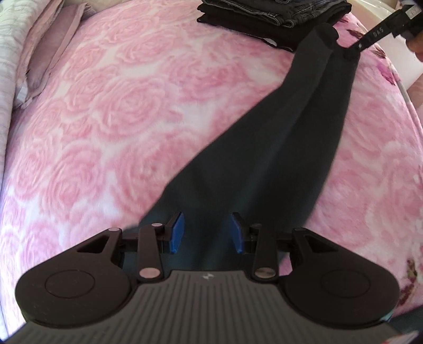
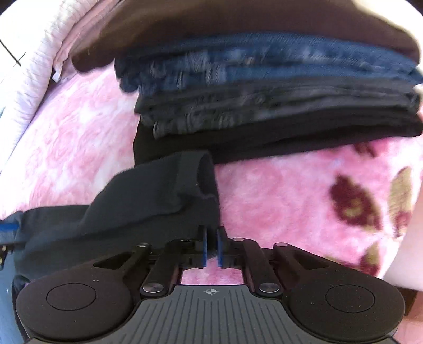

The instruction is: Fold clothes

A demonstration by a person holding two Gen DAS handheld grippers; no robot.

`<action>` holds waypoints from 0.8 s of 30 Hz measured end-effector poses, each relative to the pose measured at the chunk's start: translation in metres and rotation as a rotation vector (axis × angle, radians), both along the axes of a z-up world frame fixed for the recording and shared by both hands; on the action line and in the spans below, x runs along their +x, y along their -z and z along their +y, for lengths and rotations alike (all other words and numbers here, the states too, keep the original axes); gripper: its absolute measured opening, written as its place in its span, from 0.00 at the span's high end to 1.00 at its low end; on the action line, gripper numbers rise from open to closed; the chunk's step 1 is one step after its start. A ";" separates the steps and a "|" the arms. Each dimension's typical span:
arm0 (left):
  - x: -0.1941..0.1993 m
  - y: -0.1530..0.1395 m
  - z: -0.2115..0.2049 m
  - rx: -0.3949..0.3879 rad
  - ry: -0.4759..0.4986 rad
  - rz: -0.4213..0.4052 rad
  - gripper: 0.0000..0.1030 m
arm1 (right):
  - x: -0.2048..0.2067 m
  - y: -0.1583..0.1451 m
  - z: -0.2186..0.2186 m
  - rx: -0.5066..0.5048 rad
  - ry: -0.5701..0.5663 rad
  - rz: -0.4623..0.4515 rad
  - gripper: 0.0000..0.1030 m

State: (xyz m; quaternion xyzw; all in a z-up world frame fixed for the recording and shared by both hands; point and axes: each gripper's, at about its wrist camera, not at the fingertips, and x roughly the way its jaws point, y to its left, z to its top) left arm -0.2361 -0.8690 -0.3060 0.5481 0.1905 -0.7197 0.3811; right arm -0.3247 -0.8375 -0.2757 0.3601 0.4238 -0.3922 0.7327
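Left wrist view: left gripper (image 1: 206,232) spread open over dark trousers (image 1: 264,148) on a pink blanket (image 1: 105,119); right gripper (image 2: 210,247) pinches their hem; folded stack (image 1: 269,18) at 12 o'clock.

Left hand-held gripper (image 1: 207,232) agape, right (image 2: 210,247) pinched.

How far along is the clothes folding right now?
Done: a stack of folded clothes, jeans among them, sits on the pink rose blanket. In hand: dark leggings lie stretched out; the right gripper pinches one cuff end, and the left gripper is open over the waist end. Left: folding the leggings and adding them to the stack.
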 end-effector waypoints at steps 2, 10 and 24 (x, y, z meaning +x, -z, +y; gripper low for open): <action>0.004 -0.004 0.011 0.004 -0.030 0.003 0.68 | -0.013 -0.003 0.001 -0.009 0.012 0.068 1.00; 0.004 -0.009 0.047 0.015 -0.101 0.021 0.68 | -0.009 -0.013 -0.004 -0.050 -0.042 0.008 0.75; -0.025 0.002 0.068 0.050 -0.041 0.055 0.68 | -0.034 -0.014 -0.015 0.079 -0.023 0.054 0.97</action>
